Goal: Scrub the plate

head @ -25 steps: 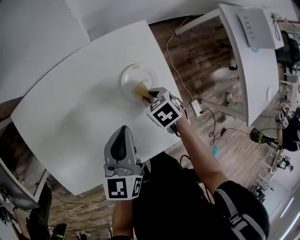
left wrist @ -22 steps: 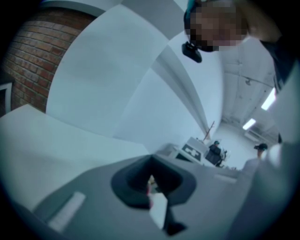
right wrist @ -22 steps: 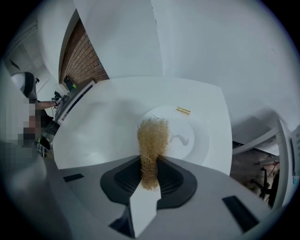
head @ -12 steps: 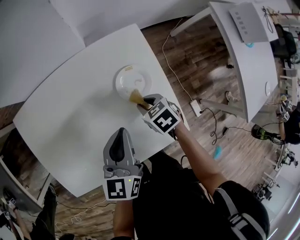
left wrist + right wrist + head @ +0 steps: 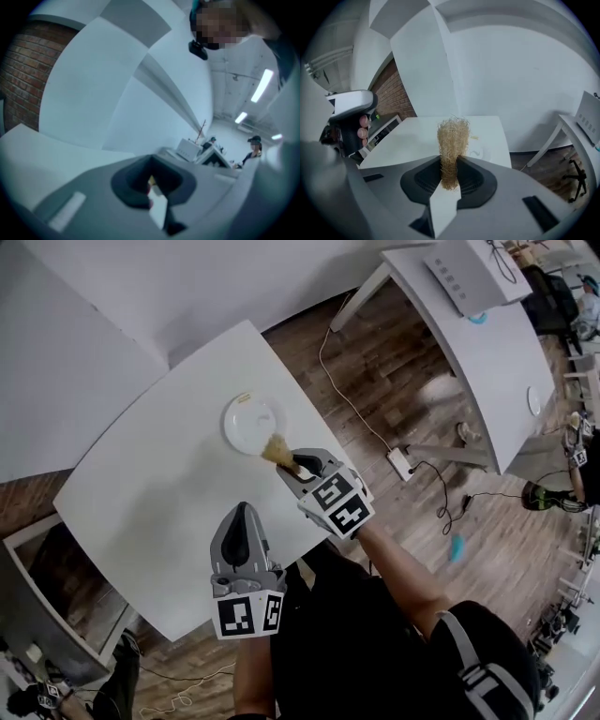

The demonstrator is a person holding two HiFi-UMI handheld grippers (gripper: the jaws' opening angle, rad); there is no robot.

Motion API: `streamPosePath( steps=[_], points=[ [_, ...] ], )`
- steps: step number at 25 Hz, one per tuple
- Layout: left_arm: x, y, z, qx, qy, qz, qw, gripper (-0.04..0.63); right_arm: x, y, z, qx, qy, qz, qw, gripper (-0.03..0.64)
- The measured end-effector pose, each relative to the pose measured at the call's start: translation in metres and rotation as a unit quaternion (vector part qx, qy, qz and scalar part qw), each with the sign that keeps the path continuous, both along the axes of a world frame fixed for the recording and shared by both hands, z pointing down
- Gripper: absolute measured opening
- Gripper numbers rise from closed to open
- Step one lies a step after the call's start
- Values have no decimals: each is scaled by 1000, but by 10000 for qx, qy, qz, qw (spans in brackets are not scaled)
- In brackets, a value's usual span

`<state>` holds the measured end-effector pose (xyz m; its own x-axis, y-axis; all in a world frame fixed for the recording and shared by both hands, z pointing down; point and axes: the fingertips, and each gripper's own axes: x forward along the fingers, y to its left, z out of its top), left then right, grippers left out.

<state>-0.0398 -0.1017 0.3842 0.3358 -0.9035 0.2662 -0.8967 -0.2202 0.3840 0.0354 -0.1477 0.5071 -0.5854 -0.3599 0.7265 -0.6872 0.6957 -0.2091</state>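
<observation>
— Room entry: white walls (image 5: 187,287), plank floor (image 5: 394,381), and one white worktop (image 5: 141,493) in front of us. What do we list first?
— Item one, our right gripper (image 5: 450,165). Its jaws are clamped on a tan fibre scrubber (image 5: 452,138), which stands out past the tips.
— And its reach?
— In the head view the scrubber's free end lies over the near rim of the plate (image 5: 246,423). We cannot tell whether it presses on the rim or hangs just above it.
— Item two?
— Our left gripper (image 5: 242,524). Its jaws are together with nothing held. It is up near our body, aimed upward, well apart from the plate.
— The plate itself?
— White, round, flat on the worktop toward its far side, with nothing steadying it. A small yellowish bit (image 5: 244,397) sits at its far rim, too small for us to name.
— State of the work, as we judge it?
— Scrubbing is under way at best: the tool is gripped and at the plate's edge. The plate's face looks plain white, with no suds or water showing, so we cannot tally what has been scrubbed. We count the centre, the far rim and that yellowish bit, if it is residue, as still open.
</observation>
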Motion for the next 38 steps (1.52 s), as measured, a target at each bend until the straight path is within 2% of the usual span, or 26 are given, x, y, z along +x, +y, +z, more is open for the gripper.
streamPosePath(
  steps=[6, 12, 18, 23, 27, 38],
  points=[
    [17, 9, -32, 236, -166, 137, 9995, -3, 20, 16, -56, 611, -581, 422, 9955, 74],
    [31, 22, -57, 378, -144, 180, 9990, -3, 33, 39, -118, 1266, -1248, 687, 9817, 74],
    [42, 33, -74, 526, -293, 219, 9979, -3, 46, 62, -157, 1555, -1669, 887, 9696, 74],
    [50, 46, -73, 474, -397, 236, 9978, -3, 59, 81, -181, 2037, -1725, 905, 9595, 74],
    [54, 54, -69, 443, -384, 237, 9980, -3, 63, 89, -181, 2195, -1600, 879, 9584, 74],
    [62, 56, -73, 484, -429, 332, 9974, -3, 67, 93, -187, 2263, -1675, 910, 9552, 74]
  ],
)
